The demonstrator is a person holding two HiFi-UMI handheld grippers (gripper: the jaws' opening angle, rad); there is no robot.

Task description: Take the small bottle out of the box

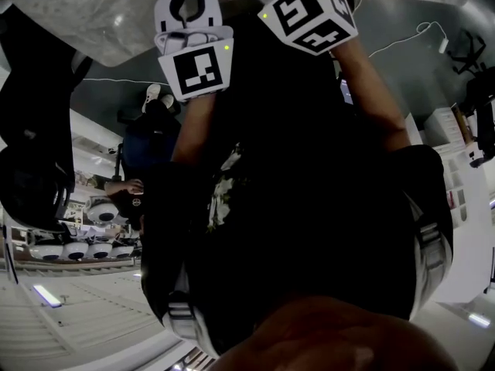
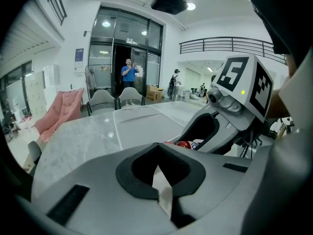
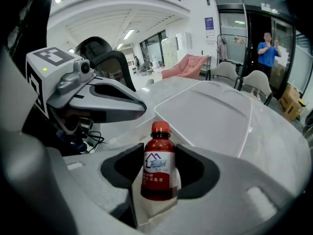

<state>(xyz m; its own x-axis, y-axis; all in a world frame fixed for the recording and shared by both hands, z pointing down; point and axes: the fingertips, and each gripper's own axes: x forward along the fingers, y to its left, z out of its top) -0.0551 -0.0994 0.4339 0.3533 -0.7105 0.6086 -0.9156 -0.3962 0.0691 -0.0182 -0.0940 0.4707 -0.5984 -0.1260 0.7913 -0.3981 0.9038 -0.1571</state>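
A small dark bottle (image 3: 158, 166) with a red cap and a white label stands upright between the jaws of my right gripper (image 3: 159, 182), which is shut on it, above the table. Only the bottle's red cap (image 2: 183, 144) shows in the left gripper view, behind my left gripper (image 2: 159, 180), whose jaws are shut with nothing between them. The clear plastic box (image 3: 210, 114) lies on the marble table (image 3: 274, 146) beyond the bottle. In the head view both grippers' marker cubes, left (image 1: 197, 68) and right (image 1: 309, 10), sit at the top edge, close together.
The head view is mostly filled by the person's dark clothing (image 1: 309, 207) and arms. Grey chairs (image 2: 110, 99) and a pink cloth (image 2: 58, 111) stand at the table's far side. A person in blue (image 3: 267, 48) stands by the glass doors.
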